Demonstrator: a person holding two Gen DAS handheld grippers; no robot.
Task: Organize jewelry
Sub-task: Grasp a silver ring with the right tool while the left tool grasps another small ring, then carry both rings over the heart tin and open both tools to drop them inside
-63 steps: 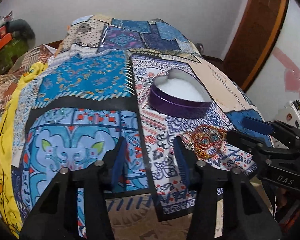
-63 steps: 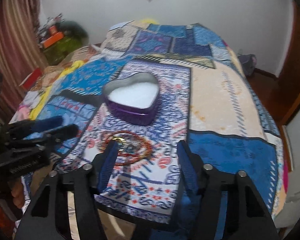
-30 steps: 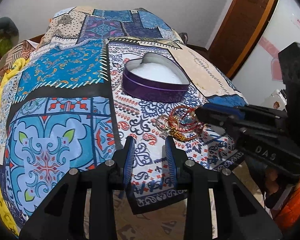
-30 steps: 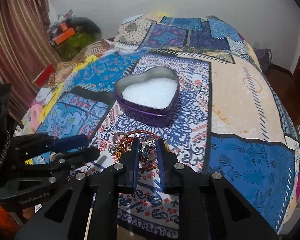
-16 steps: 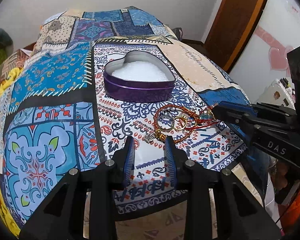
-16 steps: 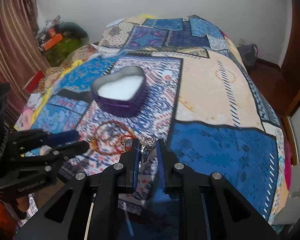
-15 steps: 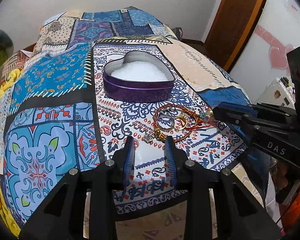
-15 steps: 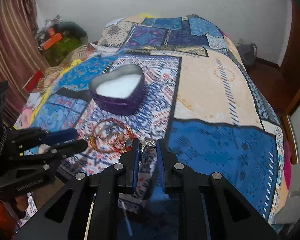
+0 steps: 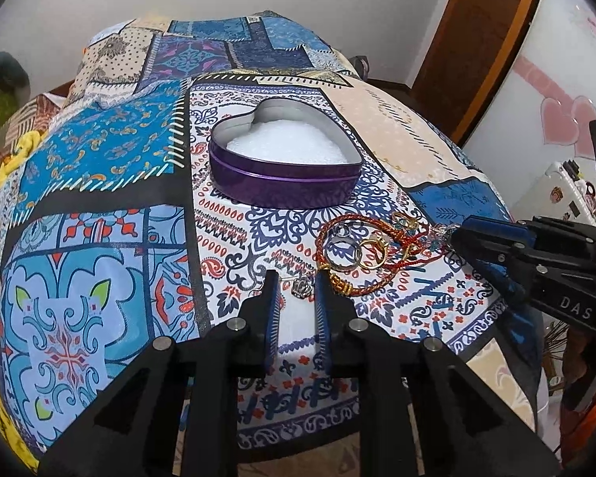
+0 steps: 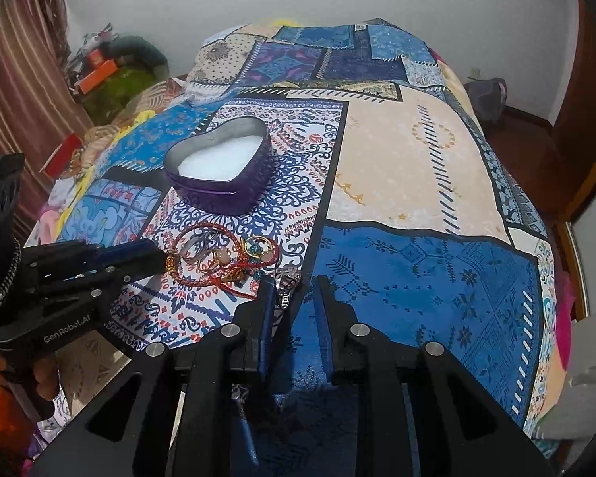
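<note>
Jewelry (image 9: 359, 250) is heaped on a patchwork bedspread (image 9: 99, 167), just in front of one purple heart-shaped tin (image 9: 284, 165) lined with white; an exact count of the tangled rings and red cords cannot be made. One silver charm (image 9: 301, 287) is seen loose between the tips of the left gripper (image 9: 297, 292), whose jaws have just been closing. One silver ring (image 10: 288, 280) is seen at the right gripper (image 10: 294, 292), whose jaws have just been opening, parted narrowly. White walls, a wooden door (image 9: 473, 35) and a striped curtain (image 10: 16, 91) surround the bed.
</note>
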